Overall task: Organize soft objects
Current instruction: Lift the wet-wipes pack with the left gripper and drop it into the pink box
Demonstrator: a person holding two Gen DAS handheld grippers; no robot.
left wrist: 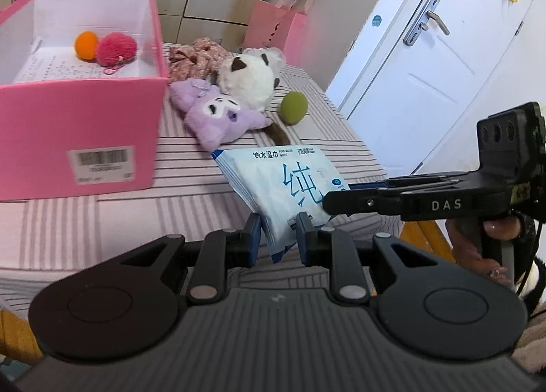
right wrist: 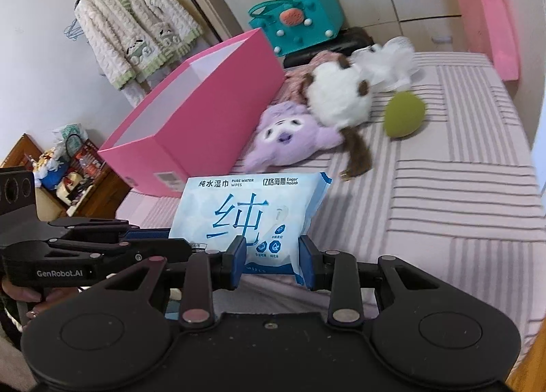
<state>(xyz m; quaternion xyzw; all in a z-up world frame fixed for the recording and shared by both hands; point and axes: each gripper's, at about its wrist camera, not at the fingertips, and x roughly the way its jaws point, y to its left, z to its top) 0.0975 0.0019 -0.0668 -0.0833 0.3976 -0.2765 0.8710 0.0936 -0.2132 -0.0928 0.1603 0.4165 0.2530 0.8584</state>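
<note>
A blue-and-white pack of wet wipes (left wrist: 283, 187) (right wrist: 245, 214) is held above the striped bed by both grippers. My left gripper (left wrist: 279, 236) is shut on its near left corner. My right gripper (right wrist: 273, 264) is shut on its near edge and enters the left wrist view from the right (left wrist: 338, 200). A pink box (left wrist: 78, 101) (right wrist: 191, 119) stands at left and holds an orange ball (left wrist: 85, 45) and a pink pompom (left wrist: 116, 50). A purple plush (left wrist: 218, 115) (right wrist: 290, 136), a white plush (left wrist: 249, 78) (right wrist: 341, 95) and a green ball (left wrist: 293, 107) (right wrist: 404, 113) lie behind the pack.
A floral cloth (left wrist: 194, 59) lies behind the plushes. A pink paper bag (left wrist: 276, 28) (right wrist: 488, 26) and a teal bag (right wrist: 300, 16) stand at the far side of the bed (right wrist: 443, 204). A white door (left wrist: 443, 67) is to the right, a wooden shelf (right wrist: 68, 180) to the left.
</note>
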